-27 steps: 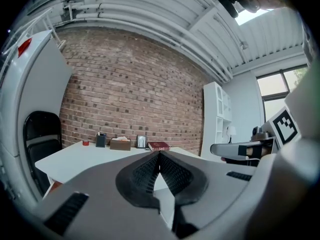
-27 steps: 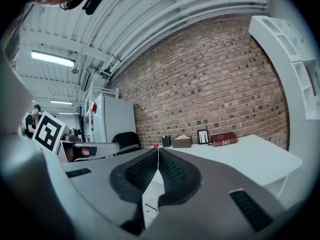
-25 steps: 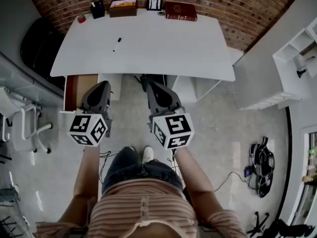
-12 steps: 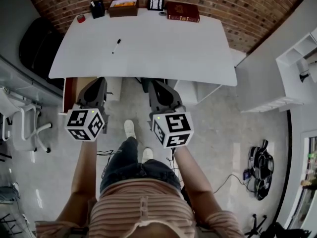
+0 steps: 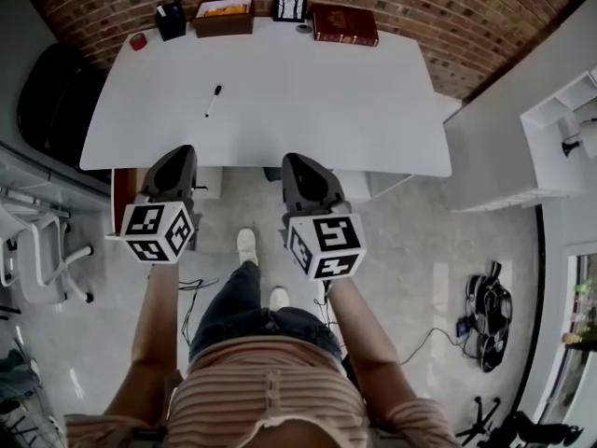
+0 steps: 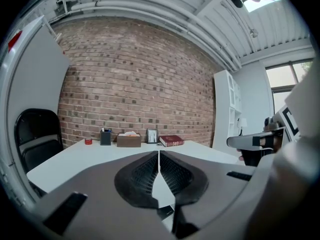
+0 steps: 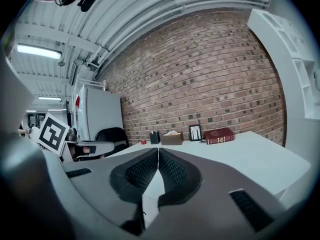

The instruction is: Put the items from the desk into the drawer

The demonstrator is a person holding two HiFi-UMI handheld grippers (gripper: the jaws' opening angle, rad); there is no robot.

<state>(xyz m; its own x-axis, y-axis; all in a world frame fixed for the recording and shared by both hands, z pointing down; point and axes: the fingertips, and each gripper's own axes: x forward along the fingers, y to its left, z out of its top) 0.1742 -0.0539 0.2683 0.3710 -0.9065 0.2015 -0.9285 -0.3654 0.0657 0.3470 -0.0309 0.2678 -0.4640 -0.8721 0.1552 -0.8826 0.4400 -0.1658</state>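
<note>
Both tongs are empty and pressed together. The left tongs (image 5: 177, 154) and right tongs (image 5: 297, 161) hang side by side just off the near edge of the tabletop (image 5: 308, 110), level and aimed at the brick wall. It looks like a ready pose, with nothing reached for yet. In each gripper view the pads meet along a thin seam with nothing between them.

All the items sit on the tabletop. A black marker (image 5: 213, 100) lies alone left of middle, nearest the tongs. Along the far edge, left to right, are a small red object (image 5: 138, 41), a dark pen cup (image 5: 171, 19), a brown box (image 5: 224, 15), a picture frame (image 5: 291, 2) and a red book (image 5: 345, 22).

The drawer (image 5: 122, 194) stands open under the tabletop's near left corner, just beside the left tongs. Its inside is wood-coloured and partly hidden, so I can't tell what it holds.

The task looks barely begun. The marker is probably the first pick. It is thin and lies flat, so it needs the tongs spread and a low pinch. With the drawer on the left, the left tongs suit the drop-off.
</note>
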